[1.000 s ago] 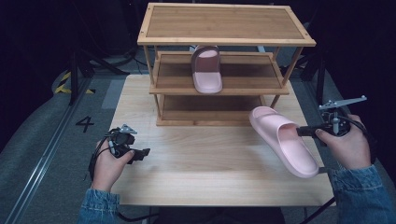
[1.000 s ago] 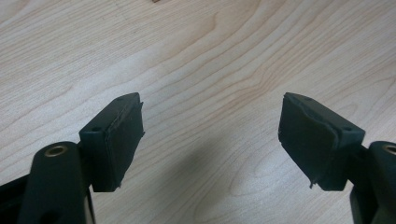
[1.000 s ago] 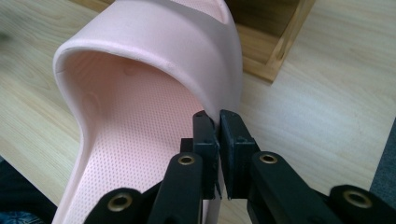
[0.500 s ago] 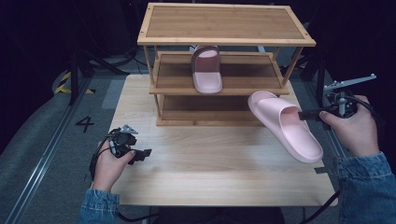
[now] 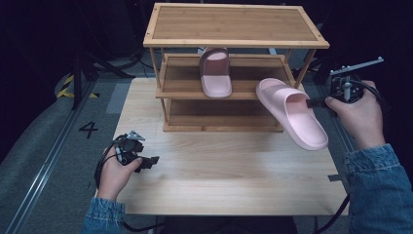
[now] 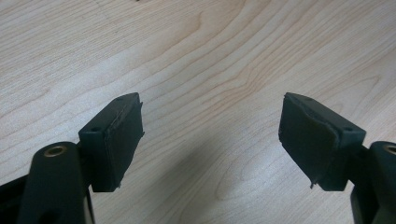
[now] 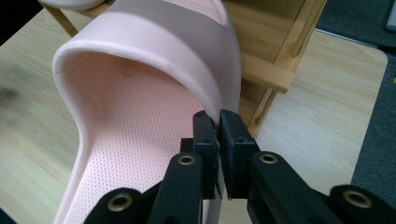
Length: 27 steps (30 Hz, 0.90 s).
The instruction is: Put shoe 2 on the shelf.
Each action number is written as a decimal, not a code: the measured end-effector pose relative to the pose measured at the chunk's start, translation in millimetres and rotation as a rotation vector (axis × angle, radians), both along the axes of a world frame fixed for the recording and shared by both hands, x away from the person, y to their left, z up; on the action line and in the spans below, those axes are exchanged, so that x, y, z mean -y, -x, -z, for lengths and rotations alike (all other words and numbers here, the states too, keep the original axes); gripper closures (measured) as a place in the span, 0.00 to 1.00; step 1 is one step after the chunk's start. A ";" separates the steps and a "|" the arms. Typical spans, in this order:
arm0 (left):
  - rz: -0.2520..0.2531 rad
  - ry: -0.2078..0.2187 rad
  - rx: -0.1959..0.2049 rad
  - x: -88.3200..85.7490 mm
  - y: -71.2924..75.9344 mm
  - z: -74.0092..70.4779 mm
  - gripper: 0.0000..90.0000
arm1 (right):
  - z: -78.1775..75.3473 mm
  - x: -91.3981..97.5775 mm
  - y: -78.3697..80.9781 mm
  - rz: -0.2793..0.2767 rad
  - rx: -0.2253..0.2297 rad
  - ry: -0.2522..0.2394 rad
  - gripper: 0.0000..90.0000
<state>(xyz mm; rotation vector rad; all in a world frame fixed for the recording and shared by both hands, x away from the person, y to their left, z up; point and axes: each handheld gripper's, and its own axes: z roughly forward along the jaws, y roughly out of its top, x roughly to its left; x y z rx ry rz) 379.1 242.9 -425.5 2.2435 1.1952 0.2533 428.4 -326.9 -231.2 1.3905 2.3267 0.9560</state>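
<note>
A pink slipper (image 5: 291,113) hangs in the air at the right, just in front of the wooden shoe rack (image 5: 234,29). My right gripper (image 5: 312,103) is shut on the edge of its strap; in the right gripper view the pads pinch the strap's rim (image 7: 217,122) of that pink slipper (image 7: 135,107). A second pink slipper (image 5: 215,72) lies on the rack's middle shelf, toe toward me. My left gripper (image 5: 152,162) rests low over the table's front left, open, and in the left gripper view its gripper (image 6: 212,135) has bare wood between the fingers.
The light wooden table (image 5: 224,185) carries the three-level rack at its far half. The rack's right posts (image 5: 303,68) stand close behind the held slipper. Dark floor with a painted number lies to the left.
My right gripper has lifted the pink slipper up and toward the rack's right side. The left gripper has stayed where it was.
</note>
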 end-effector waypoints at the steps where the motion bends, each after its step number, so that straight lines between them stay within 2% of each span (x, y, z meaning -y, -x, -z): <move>1: -0.001 0.001 -0.002 0.1 0.1 0.1 0.25 | -0.9 -1.4 -3.3 0.003 0.003 0.000 0.95; 9: 0.008 0.002 -0.009 -0.1 0.5 1.7 0.24 | -1.5 -14.5 -25.8 0.039 0.019 -0.028 0.95; 19: -0.002 0.005 -0.018 -6.9 11.3 2.2 0.24 | 3.9 -38.4 -54.1 0.050 0.025 -0.062 0.95; 25: -0.011 0.004 -0.026 -11.3 18.4 3.7 0.24 | 8.5 -48.6 -65.0 0.066 0.079 -0.073 0.95; 27: -0.015 0.001 -0.028 -12.4 20.7 4.3 0.24 | 9.6 -52.2 -67.7 0.076 0.079 -0.083 0.95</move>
